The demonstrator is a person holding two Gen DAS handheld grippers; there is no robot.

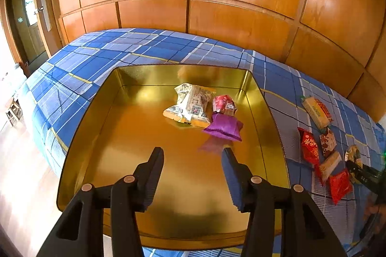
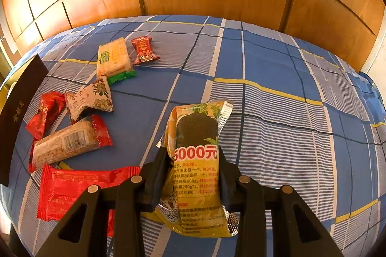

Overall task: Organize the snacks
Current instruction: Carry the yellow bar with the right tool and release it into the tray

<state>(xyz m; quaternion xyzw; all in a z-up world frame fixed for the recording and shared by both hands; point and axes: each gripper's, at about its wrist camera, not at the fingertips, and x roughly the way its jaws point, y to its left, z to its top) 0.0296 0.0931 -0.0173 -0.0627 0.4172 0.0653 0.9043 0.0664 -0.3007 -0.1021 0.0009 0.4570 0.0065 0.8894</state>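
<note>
I am holding the yellow snack packet [image 2: 197, 160] in my right gripper [image 2: 194, 155]. The two jaws squeeze it from both sides, about in its middle, and most of the packet sticks out past them over the blue checked bed cover [image 2: 289, 112]. It is a soft, shiny bag with a dark round picture, red numbers and crinkly silver ends.

I think my job now is to carry it over to the gold tin [image 1: 272, 117] and drop it in. To do that well I should keep a soft, steady squeeze so the slippery bag does not slide out, lift it clear of the tin's wall, and let go low over a bare part of the bottom.

My left gripper [image 1: 193, 153] hangs over the tin with its jaws partly apart and nothing between them. In the tin lie a white packet [image 1: 190, 104], a small red candy [image 1: 224, 103] and a purple packet [image 1: 225, 127], all close together near the far right corner.

More snacks wait on the bed near the tin: a flat red packet [image 2: 79, 191], a long brown bar [image 2: 65, 141], a flowered packet [image 2: 91, 95], a pale wafer pack [image 2: 113, 56] and a dark red candy [image 2: 143, 49].
</note>
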